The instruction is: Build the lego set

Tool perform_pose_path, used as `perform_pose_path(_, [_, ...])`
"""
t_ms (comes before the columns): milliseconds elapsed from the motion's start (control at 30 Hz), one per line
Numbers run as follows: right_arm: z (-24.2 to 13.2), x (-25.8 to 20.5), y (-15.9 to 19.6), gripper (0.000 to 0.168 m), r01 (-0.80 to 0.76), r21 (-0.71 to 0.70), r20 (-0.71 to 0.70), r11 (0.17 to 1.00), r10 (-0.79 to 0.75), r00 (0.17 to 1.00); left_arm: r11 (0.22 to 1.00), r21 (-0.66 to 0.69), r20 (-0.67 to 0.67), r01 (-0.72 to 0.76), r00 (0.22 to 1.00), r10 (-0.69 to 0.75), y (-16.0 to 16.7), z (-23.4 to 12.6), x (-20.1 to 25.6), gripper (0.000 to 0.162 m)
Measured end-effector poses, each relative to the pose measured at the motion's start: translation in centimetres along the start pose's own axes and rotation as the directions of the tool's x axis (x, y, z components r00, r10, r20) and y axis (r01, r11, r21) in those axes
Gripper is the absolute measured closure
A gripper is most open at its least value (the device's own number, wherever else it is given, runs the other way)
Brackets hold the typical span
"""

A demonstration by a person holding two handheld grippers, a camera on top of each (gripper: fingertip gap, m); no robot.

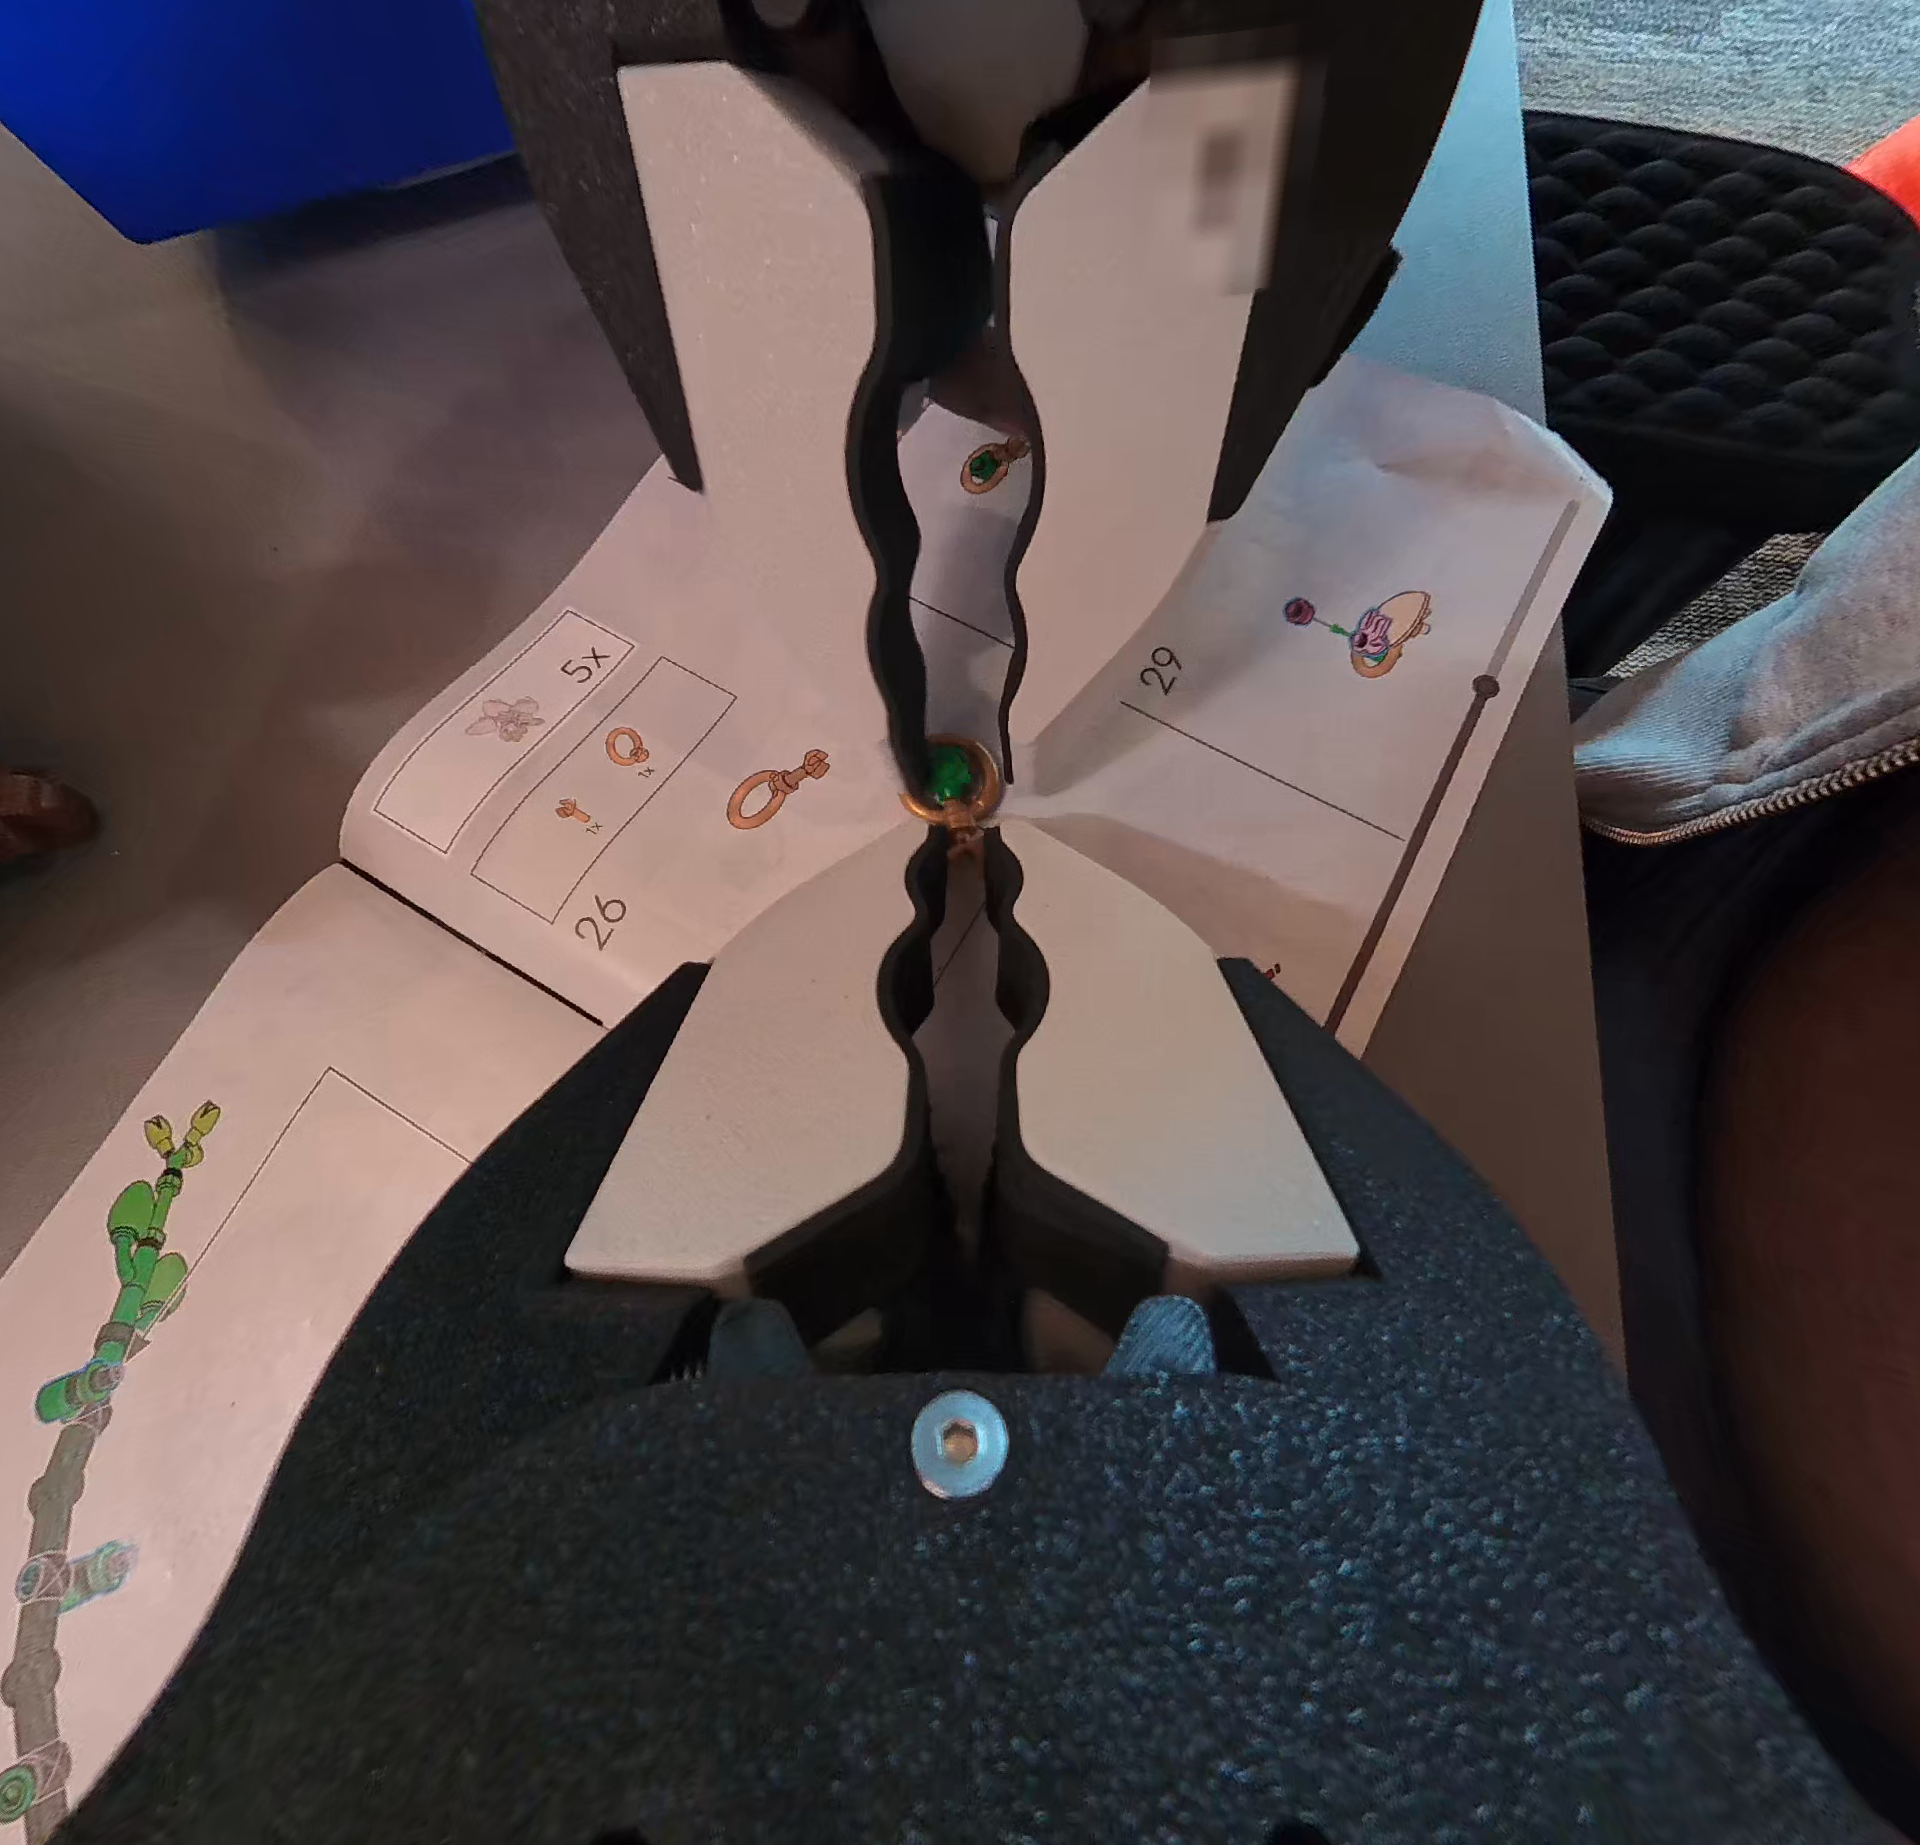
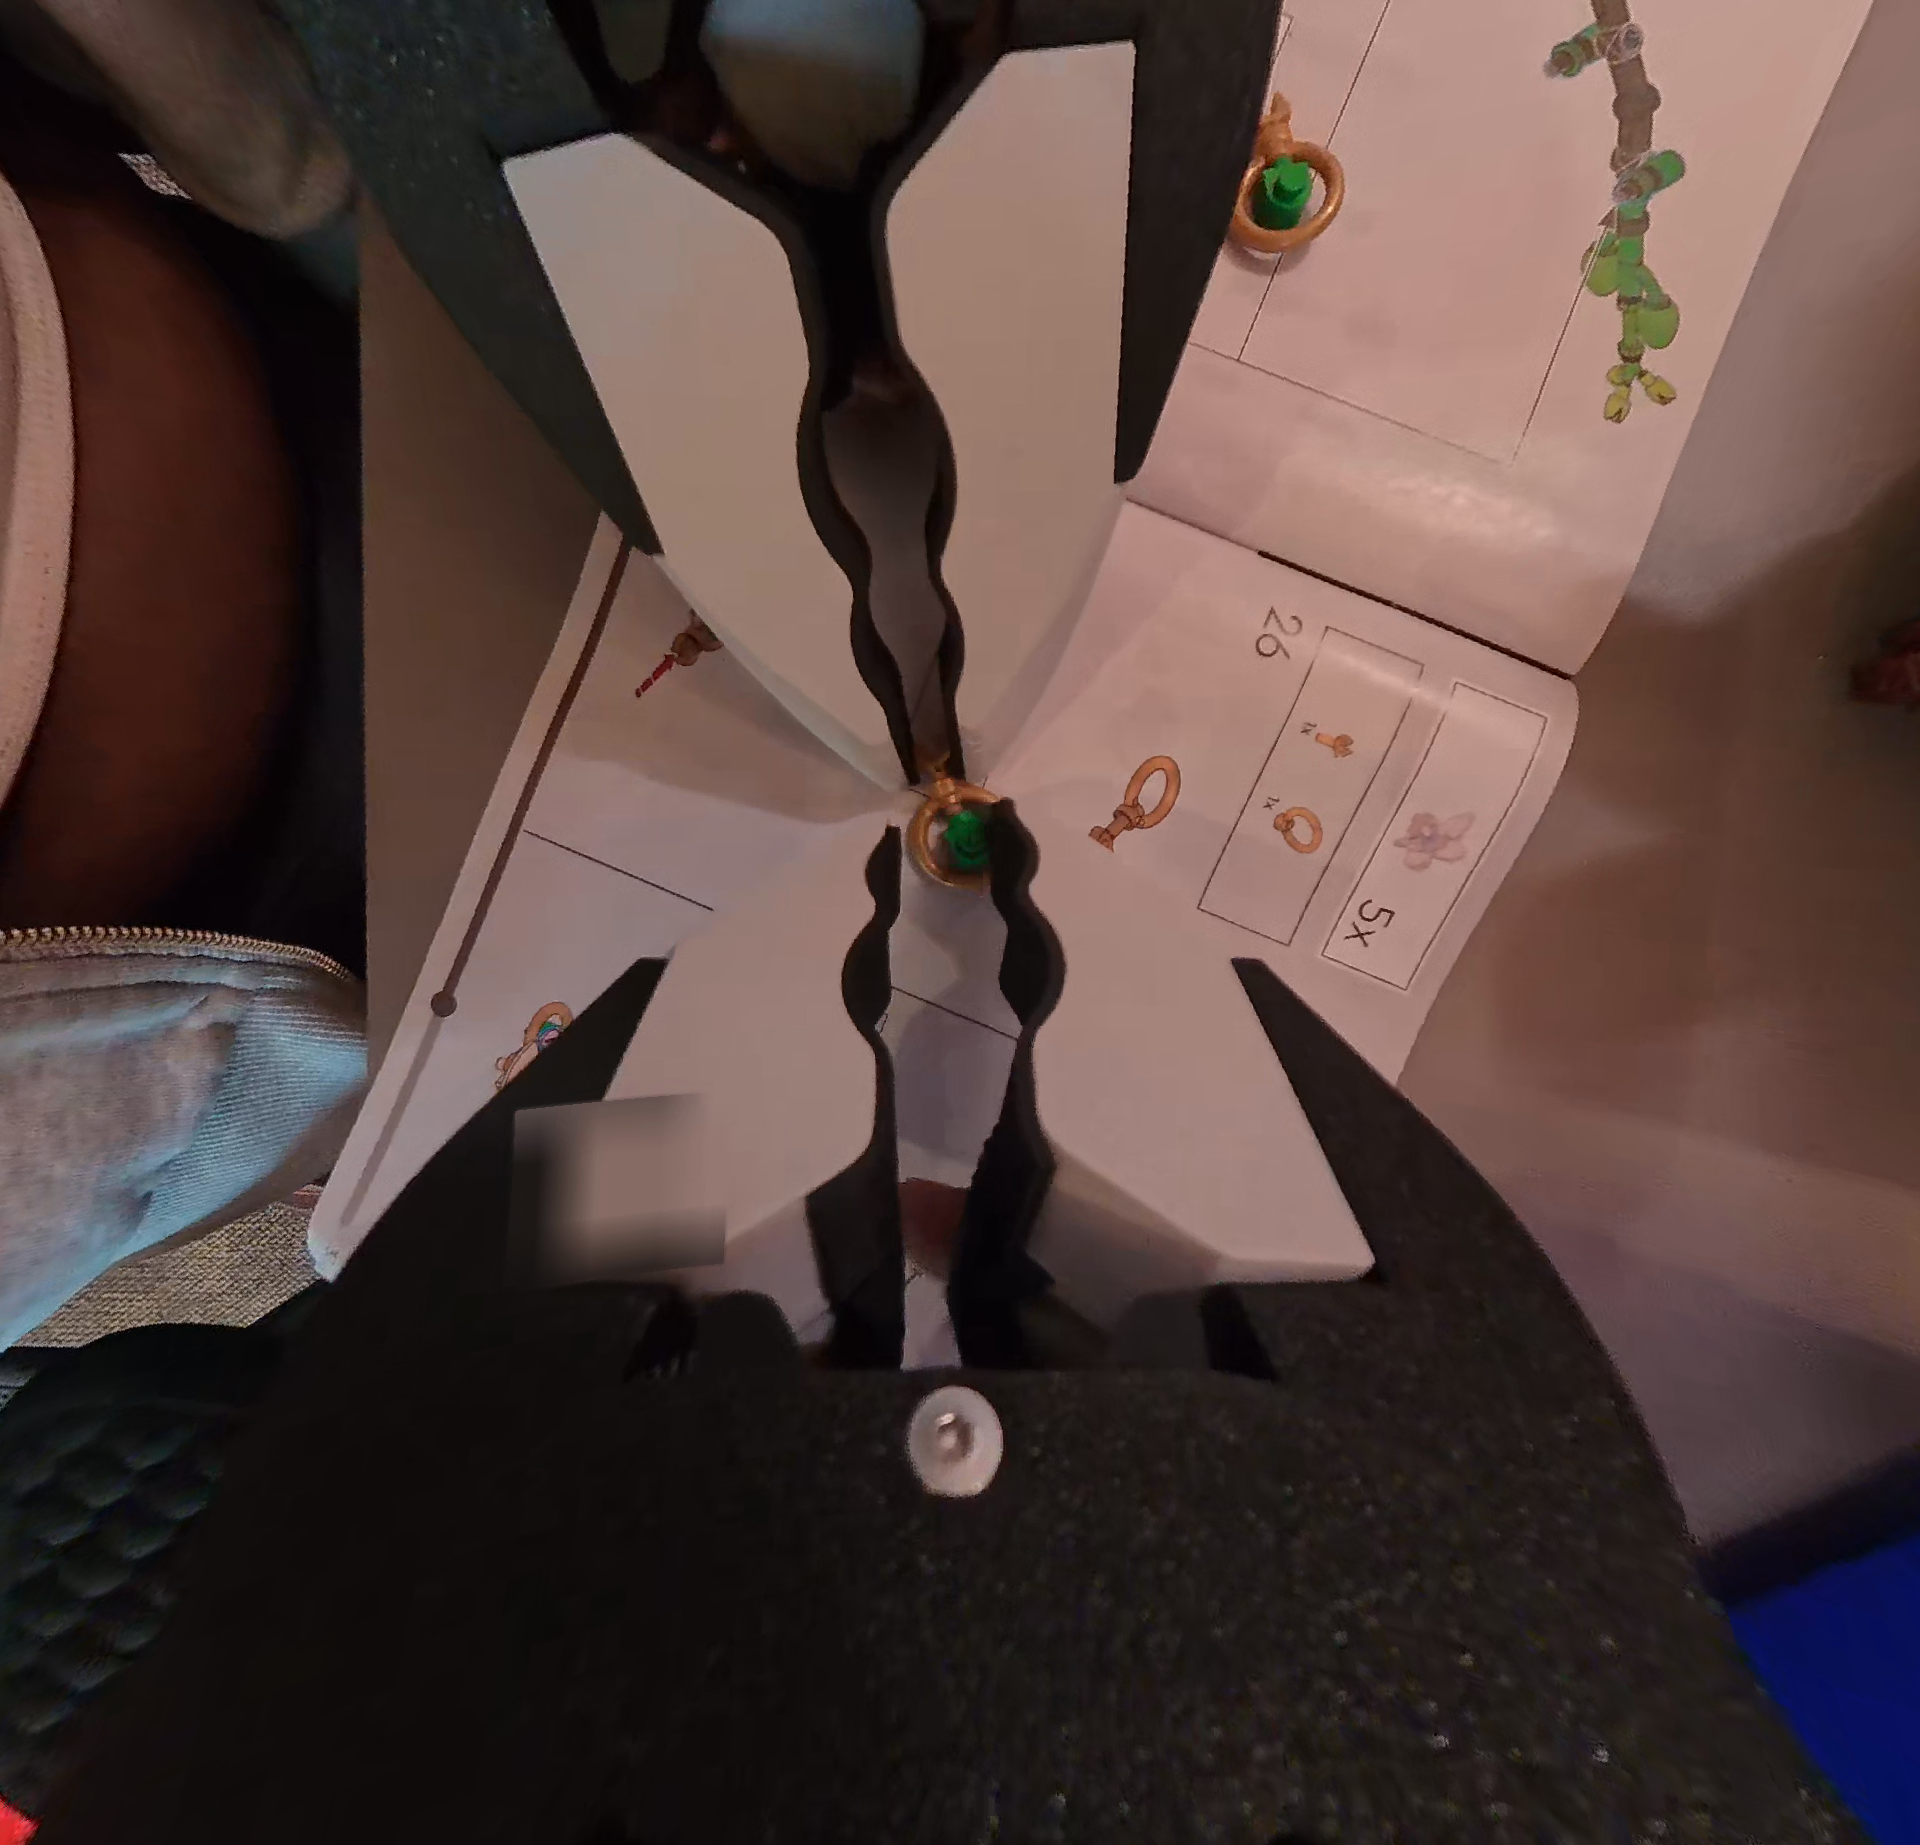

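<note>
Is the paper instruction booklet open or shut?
Open: the white paper instruction booklet lies spread flat on the grey table, printed pages facing up.

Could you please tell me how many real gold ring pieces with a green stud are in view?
2: one gold ring pinched between both grippers' tips above the booklet, another gold ring lying on the far page. Others may be hidden behind the grippers.

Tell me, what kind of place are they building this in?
Probably a desk in an office or workroom. An open instruction booklet lies on a plain grey tabletop, carpet covers the floor beyond its edge, and a black mesh chair seat sits beside it.
</note>
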State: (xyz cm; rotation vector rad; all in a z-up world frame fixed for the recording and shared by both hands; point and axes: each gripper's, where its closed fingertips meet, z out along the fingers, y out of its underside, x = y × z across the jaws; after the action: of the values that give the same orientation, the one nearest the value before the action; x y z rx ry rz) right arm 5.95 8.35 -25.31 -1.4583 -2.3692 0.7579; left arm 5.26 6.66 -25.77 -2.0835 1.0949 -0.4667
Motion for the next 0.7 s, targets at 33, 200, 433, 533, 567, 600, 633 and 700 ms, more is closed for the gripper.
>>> perform_pose_path(33, [-0.01,0.02,0.02,0.151,0.001,-0.004,0.003,1.000,-0.001,1.000,1.000,0.000,0.000,0.000,1.000,0.000,0.02,0.02,0.02,0.156])
perform_pose_path(200, [0.02,-0.25,0.06,0.153,0.004,-0.022,0.015,1.000,-0.003,1.000,1.000,0.000,-0.001,0.001,1.000,-0.001,0.00,-0.03,0.05,0.156])
perform_pose_path(433, [0.15,-0.11,-0.04,0.154,0.002,-0.030,0.006,1.000,-0.002,1.000,1.000,0.000,0.000,0.000,1.000,0.000,0.00,0.00,-0.01,0.156])
perform_pose_path(533, [0.13,-0.11,-0.11,0.153,-0.001,-0.029,0.001,1.000,0.001,1.000,1.000,0.000,-0.003,0.003,1.000,-0.003,0.01,-0.03,0.04,0.156])
perform_pose_path(567, [0.13,-0.14,-0.12,0.153,0.002,-0.028,-0.001,1.000,-0.002,1.000,1.000,0.000,-0.003,0.004,1.000,-0.004,0.03,0.00,0.04,0.156])
perform_pose_path(600, [0.14,-0.19,-0.15,0.153,0.003,-0.027,-0.002,1.000,-0.003,1.000,1.000,0.000,-0.003,0.004,1.000,-0.004,0.03,0.01,0.04,0.156])
perform_pose_path(633, [0.16,-0.25,-0.14,0.152,0.003,-0.029,-0.002,1.000,-0.003,1.000,1.000,0.000,-0.003,0.004,1.000,-0.004,0.01,0.02,0.04,0.156])
perform_pose_path(700, [0.18,-0.23,-0.22,0.151,0.002,-0.025,-0.005,1.000,-0.002,1.000,1.000,0.000,-0.004,0.005,1.000,-0.005,0.02,0.03,0.08,0.156])
